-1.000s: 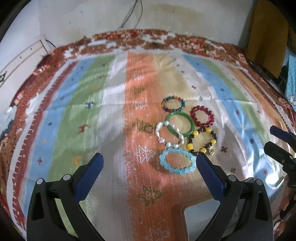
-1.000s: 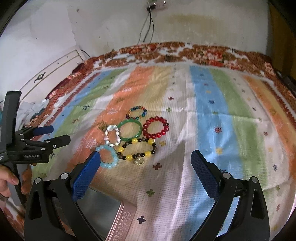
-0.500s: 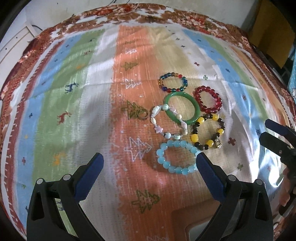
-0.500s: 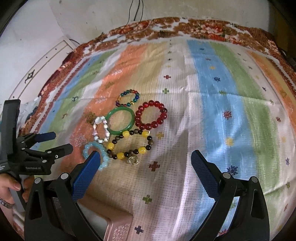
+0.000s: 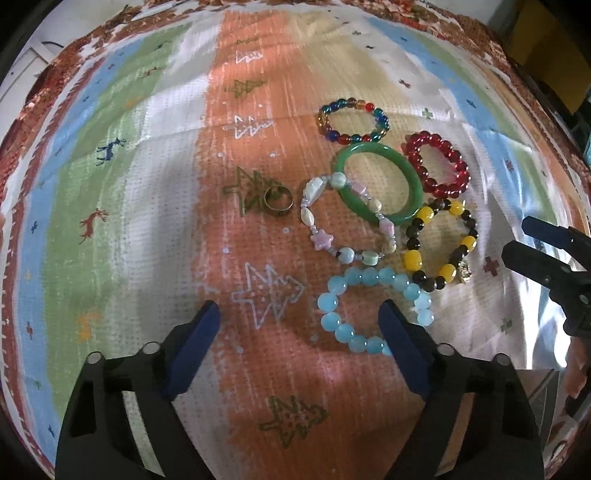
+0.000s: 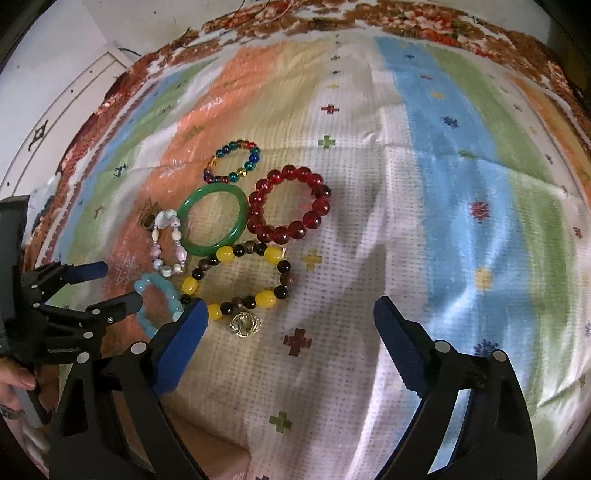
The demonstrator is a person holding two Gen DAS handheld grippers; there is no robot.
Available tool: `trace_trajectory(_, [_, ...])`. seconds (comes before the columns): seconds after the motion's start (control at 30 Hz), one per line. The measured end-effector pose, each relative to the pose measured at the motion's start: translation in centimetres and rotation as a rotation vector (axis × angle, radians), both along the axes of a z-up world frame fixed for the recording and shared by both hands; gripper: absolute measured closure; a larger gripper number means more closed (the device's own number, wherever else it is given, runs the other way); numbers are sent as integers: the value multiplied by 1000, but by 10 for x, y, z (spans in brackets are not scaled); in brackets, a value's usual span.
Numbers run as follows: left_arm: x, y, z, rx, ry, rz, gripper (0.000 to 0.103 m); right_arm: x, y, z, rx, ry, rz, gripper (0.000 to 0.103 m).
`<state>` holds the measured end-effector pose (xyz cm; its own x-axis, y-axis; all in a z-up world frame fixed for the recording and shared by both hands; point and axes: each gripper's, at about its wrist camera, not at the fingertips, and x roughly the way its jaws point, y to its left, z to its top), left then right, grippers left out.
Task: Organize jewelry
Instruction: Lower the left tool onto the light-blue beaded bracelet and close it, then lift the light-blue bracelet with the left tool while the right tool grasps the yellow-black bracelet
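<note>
While the striped cloth (image 5: 155, 192) fills both views, the left gripper (image 5: 299, 323) and right gripper (image 6: 288, 314) hover above it, fingers spread wide and gripping nothing. Six bracelets cluster together on it: the green bangle (image 5: 380, 184) mid-group, the light blue bracelet (image 5: 369, 310) by the left gripper's fingertip. A small ring (image 5: 279, 201) lies just left of them.

Striped cloth (image 5: 155, 206) covers the whole work surface: orange, white, green, blue and beige bands, printed with small trees, deer and crosses, and a red-brown floral border (image 6: 424, 22) along the far edge. Cloth shows creases and some glare on the right side. White wall (image 6: 55, 55) behind, with a thin dark cable hanging down it. White panelled furniture (image 6: 40, 147) sits off the left edge. Yellow-brown object (image 5: 543, 48) at far right, unclear what.
</note>
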<state>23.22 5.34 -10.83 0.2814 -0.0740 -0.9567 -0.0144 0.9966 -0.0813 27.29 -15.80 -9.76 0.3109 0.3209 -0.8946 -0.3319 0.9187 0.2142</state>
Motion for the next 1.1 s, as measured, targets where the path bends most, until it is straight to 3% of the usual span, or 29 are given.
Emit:
trace_trajectory(0.13, [3,-1,-4,15,13,-4,27,6,7,-9,-16,25,7,17])
trace_trajectory(0.2, [4,-1,-5,19,15,-10,27,11,9,-16,-24,41,11,25])
trace_trajectory(0.4, [8,-6,-9,72,20,-33,30,17,20,-24,-64,32,33,29])
trace_trajectory(0.6, [10,-14,-10,103,17,-64,37,22,28,-26,-118,10,43,47])
trace_trajectory(0.7, [9,-13,-8,104,16,-58,49,20,27,-26,-134,1,46,58])
trace_trajectory(0.8, [8,-8,-8,104,14,-63,74,21,24,-27,-133,5,44,73])
trace_trajectory(0.83, [8,-9,-8,101,17,-71,91,21,24,-26,-130,7,46,77])
trace_trajectory(0.9, [6,-8,-12,98,15,-75,92,20,24,-27,-125,12,52,91])
trace_trajectory(1.1, [5,-3,-8,60,12,-51,92,15,22,-24,-68,18,65,92])
